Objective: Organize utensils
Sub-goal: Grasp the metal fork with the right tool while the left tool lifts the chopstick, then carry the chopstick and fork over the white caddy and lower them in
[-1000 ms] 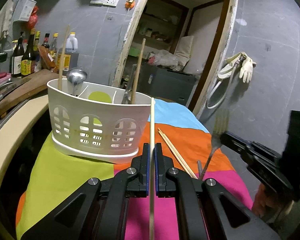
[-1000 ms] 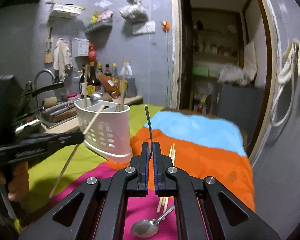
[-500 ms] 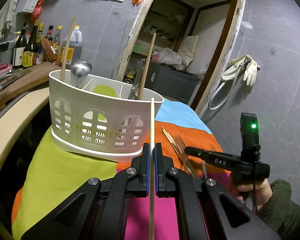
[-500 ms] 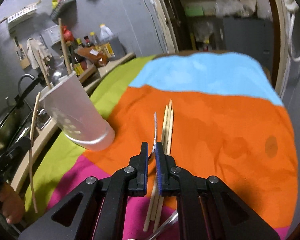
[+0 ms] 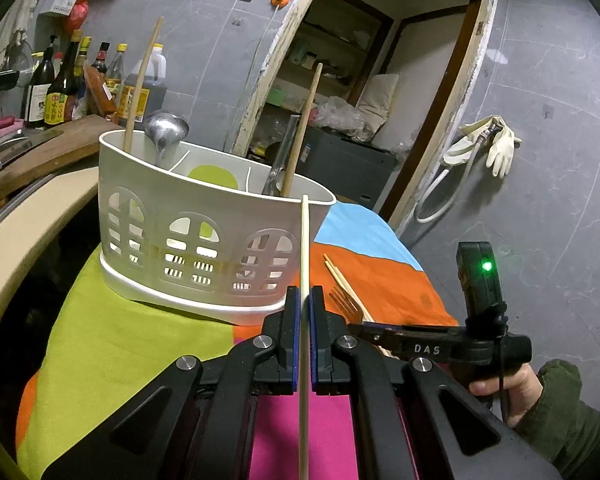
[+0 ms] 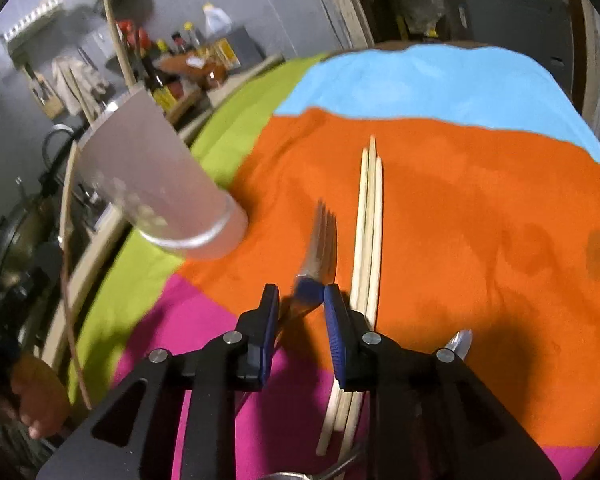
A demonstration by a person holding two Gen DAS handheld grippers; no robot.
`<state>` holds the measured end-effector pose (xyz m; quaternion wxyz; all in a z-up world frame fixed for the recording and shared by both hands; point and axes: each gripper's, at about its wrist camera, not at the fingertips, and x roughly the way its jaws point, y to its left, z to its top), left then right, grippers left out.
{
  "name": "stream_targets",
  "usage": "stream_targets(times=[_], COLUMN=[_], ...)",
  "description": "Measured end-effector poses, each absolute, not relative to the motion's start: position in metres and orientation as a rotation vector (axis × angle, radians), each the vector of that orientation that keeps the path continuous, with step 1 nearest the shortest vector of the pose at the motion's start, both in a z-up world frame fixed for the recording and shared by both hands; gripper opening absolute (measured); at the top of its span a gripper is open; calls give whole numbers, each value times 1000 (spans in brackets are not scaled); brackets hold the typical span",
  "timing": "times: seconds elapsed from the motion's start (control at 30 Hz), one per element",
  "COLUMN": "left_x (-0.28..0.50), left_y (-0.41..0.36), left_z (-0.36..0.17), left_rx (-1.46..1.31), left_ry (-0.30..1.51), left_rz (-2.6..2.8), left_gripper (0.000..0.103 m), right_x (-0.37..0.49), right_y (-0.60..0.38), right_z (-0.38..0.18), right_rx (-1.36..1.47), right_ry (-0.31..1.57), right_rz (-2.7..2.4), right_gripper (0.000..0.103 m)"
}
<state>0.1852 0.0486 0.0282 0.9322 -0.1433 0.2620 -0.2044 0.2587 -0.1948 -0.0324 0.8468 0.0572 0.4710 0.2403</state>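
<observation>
Chopstick [image 5: 305,248]: light, stiff; left gripper [image 5: 304,312] pinches it mid-shaft.
Fork [image 6: 320,240]: slick metal; right gripper [image 6: 300,308] spread around its neck.

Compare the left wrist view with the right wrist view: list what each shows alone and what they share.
Only the left wrist view shows the caddy's inside: a ladle and upright chopsticks in its compartments, plus the left gripper shut on a chopstick.

Only the right wrist view shows the right gripper with its jaws open around the fork, and a spoon handle tip.

Both show the white caddy, the fork, the loose chopsticks beside it and the colourful cloth.
</observation>
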Motion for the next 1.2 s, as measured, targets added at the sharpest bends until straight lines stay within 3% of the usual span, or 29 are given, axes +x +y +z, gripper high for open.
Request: stream_targets(times=[0.13, 0.2, 0.43, 0.8, 1.2], left_x=[187, 187, 182, 178, 202], left_y=[49, 49, 50, 72, 106], left_z=[28, 29, 35, 57, 110], left_rx=[-293, -292, -278, -318, -311], left_ry=[542, 540, 516, 425, 246], left_rz=[-420, -421, -417, -417, -314], left_gripper=[2, 2, 2, 2, 2], right_x=[261, 261, 260, 215, 204], right_y=[-188, -185, -201, -214, -195], right_z=[-32, -32, -32, 3, 74], right_rx=[106, 93, 286, 442, 471], right_ry=[1017, 1005, 973, 686, 410], right_rz=[476, 434, 410, 492, 600], right_gripper=[26, 19, 9, 2, 1])
